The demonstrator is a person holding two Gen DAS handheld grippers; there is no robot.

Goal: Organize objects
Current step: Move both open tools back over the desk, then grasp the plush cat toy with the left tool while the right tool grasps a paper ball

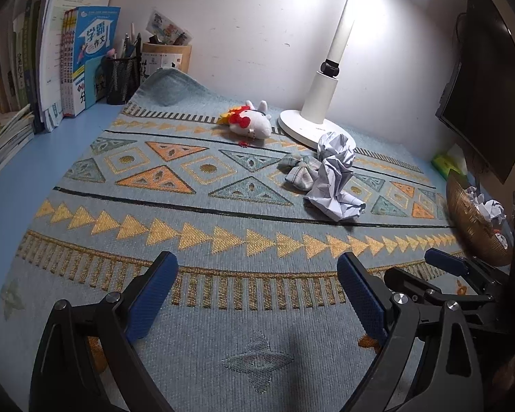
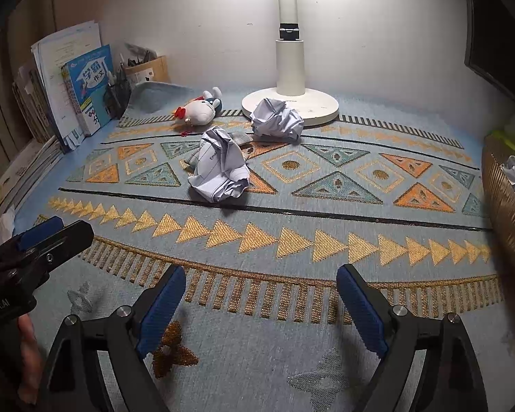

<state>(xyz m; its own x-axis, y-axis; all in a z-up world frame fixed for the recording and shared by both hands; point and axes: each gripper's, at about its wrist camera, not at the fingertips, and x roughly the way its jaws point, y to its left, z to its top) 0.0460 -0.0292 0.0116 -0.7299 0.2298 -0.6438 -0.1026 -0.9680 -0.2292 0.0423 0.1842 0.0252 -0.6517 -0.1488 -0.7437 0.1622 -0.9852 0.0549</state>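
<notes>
The nearer paper ball (image 2: 221,164) is lying on the patterned mat (image 2: 292,353), out past the black stripe, and a second paper ball (image 2: 276,120) is sitting behind it, touching the lamp base (image 2: 322,106). A small checked cloth (image 1: 298,170) is peeking out between and behind them, and a plush toy (image 1: 249,122) is resting farther back toward the wall.

The nearer ball is stretching away from the viewer, its long axis running roughly front to back, tilted a little to the left in the right wrist view. From the right gripper (image 2: 261,304) it is lying ahead and slightly left; from the left gripper (image 1: 257,292) it is lying ahead and to the right.

Both grippers are standing spread wide with nothing between the blue pads, hovering over the near edge of the mat, side by side. The basket (image 2: 504,202) that is already holding crumpled paper is standing at the right edge, so the right hand looks the handier one: I judge it nearer both the ball and the basket. Squeezing across the ball's short width looks the likely next approach.
</notes>
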